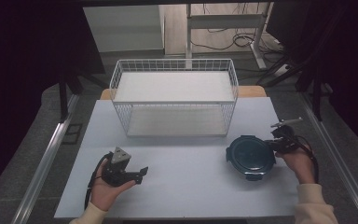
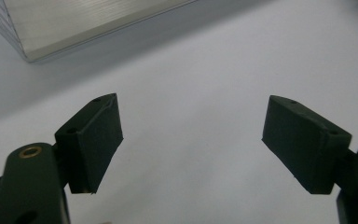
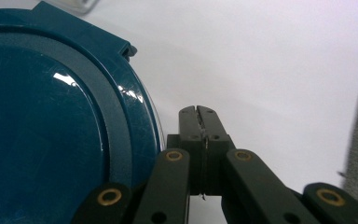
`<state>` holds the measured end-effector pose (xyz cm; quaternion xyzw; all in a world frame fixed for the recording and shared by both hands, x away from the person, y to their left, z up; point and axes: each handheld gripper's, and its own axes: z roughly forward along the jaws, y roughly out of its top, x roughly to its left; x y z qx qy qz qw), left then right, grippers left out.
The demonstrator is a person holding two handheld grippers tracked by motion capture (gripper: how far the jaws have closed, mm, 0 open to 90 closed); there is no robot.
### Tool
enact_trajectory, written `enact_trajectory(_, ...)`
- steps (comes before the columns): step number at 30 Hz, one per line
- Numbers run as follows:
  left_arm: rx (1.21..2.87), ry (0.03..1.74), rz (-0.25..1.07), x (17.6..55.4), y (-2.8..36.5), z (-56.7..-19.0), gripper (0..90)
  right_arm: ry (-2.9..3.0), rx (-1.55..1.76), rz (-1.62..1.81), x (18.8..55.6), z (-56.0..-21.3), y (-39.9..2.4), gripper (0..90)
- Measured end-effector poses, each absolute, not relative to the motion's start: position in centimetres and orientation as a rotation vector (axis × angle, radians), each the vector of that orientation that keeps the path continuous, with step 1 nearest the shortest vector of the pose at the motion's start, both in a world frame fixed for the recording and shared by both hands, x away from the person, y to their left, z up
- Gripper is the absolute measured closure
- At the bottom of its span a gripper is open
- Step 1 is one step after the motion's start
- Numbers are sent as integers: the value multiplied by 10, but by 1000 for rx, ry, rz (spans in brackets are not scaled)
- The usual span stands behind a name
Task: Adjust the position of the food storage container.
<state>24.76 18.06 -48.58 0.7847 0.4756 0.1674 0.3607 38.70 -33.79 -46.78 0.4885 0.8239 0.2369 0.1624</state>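
Note:
A round dark teal container (image 1: 251,156) with a clip-on lid lies flat on the white table (image 1: 191,191), right of centre. My right gripper (image 1: 275,143) sits at its right rim with the jaws pressed together and nothing between them. In the right gripper view the closed tips (image 3: 199,113) lie just beside the lid's edge (image 3: 135,121); I cannot tell whether they touch it. My left gripper (image 1: 141,174) rests near the front left of the table, held in a hand. Its jaws (image 2: 193,133) stand wide apart over bare tabletop.
A white two-tier wire basket (image 1: 175,119) stands at the back middle of the table, its corner visible in the left gripper view (image 2: 28,42). The table's right edge runs close behind my right hand. Metal rails flank the table on the floor.

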Motion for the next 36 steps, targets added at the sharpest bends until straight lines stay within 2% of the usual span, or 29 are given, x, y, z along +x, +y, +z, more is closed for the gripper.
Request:
enact_trajectory(25, 2009, 1222, 428, 247, 182, -483, 196, 2480, 1205, 688, 358, -475, -253, 900)
enact_trajectory(31, 2004, 1225, 427, 246, 185, -483, 195, 2416, 1216, 752, 353, -471, -264, 899)
enact_trajectory(36, 1996, 1218, 426, 245, 185, -481, 195, 2338, 1321, 783, 329, -468, -290, 898)
